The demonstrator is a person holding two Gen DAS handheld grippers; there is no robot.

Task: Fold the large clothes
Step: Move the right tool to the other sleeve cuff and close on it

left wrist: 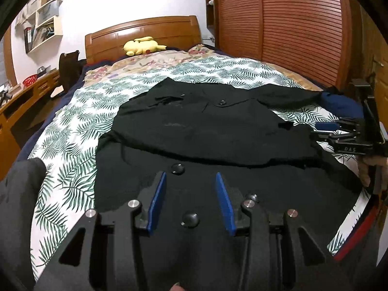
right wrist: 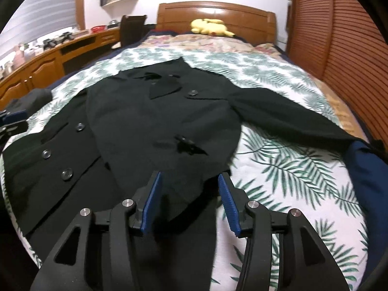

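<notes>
A large black buttoned coat [left wrist: 206, 131] lies spread on the bed, one front panel folded over the body. It also shows in the right wrist view [right wrist: 157, 121], with one sleeve [right wrist: 291, 116] stretched out to the right. My left gripper [left wrist: 191, 177] is open, hovering over the coat's near hem by its buttons [left wrist: 177, 168]. My right gripper [right wrist: 189, 181] is open over the near edge of the folded panel; it also shows in the left wrist view [left wrist: 322, 131] at the coat's right edge.
The bed has a leaf-print sheet [right wrist: 291, 169] and a wooden headboard [left wrist: 145, 31] with a yellow plush toy [left wrist: 143, 44]. A dark blue item [right wrist: 368, 174] lies at the bed's right edge. A wooden desk [right wrist: 48, 55] stands left, a slatted wardrobe [left wrist: 291, 29] right.
</notes>
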